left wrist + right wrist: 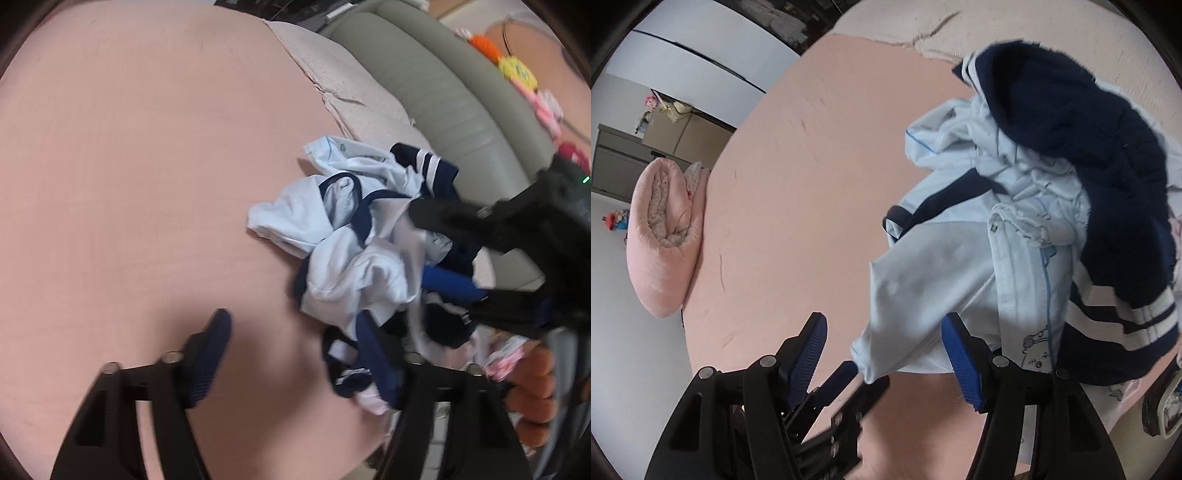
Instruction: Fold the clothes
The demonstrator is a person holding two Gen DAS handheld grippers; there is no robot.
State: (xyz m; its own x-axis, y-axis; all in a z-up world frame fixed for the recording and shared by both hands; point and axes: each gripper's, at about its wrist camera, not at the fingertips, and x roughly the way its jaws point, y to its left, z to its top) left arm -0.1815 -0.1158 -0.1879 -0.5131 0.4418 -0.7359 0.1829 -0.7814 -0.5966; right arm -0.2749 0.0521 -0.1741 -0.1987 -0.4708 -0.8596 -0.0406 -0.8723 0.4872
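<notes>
A crumpled pile of clothes (354, 236) lies on the pink sheet (129, 166): light blue garments with navy trim and a navy piece with white stripes (1089, 155). My left gripper (295, 354) is open; its right finger lies against the pile's near edge and its left finger is over bare sheet. My right gripper (886, 354) is open too. A light blue garment corner (905, 295) hangs between its fingers without being pinched. In the left wrist view the right gripper (443, 251) reaches into the pile from the right. The left gripper (846, 391) shows low in the right wrist view.
A beige ribbed blanket (343, 85) lies beyond the pile, against a grey-green padded headboard (443, 92). Bright toys (517, 70) sit behind it. A rolled pink quilt (665, 240) rests at the sheet's far-left edge. A hand (532, 391) holds the right gripper.
</notes>
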